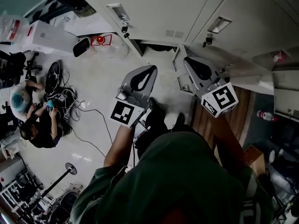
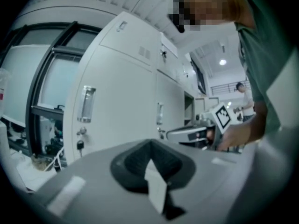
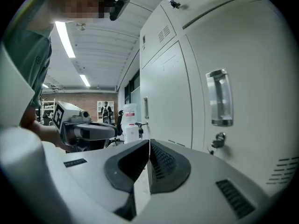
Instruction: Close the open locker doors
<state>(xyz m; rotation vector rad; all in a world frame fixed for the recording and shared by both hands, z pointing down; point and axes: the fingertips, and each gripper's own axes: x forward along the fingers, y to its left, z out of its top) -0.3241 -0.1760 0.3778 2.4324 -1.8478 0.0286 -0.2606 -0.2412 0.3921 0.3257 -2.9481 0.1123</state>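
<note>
Right gripper (image 3: pixel 149 147), jaws together, faces upright locker doors (image 3: pixel 166 97).

Your green shirt (image 1: pixel 182 171) eats up the bottom of the head view, so the floor (image 1: pixel 103 92) right under you is hidden. The lockers (image 1: pixel 177 13) get chopped off by the top edge there. The open compartment (image 1: pixel 159 46) is just a dark slot, can't tell what's inside. The bottle (image 1: pixel 264 115) label is too small to read, same for the poster (image 3: pixel 106 110) way back in the right gripper view.
</note>
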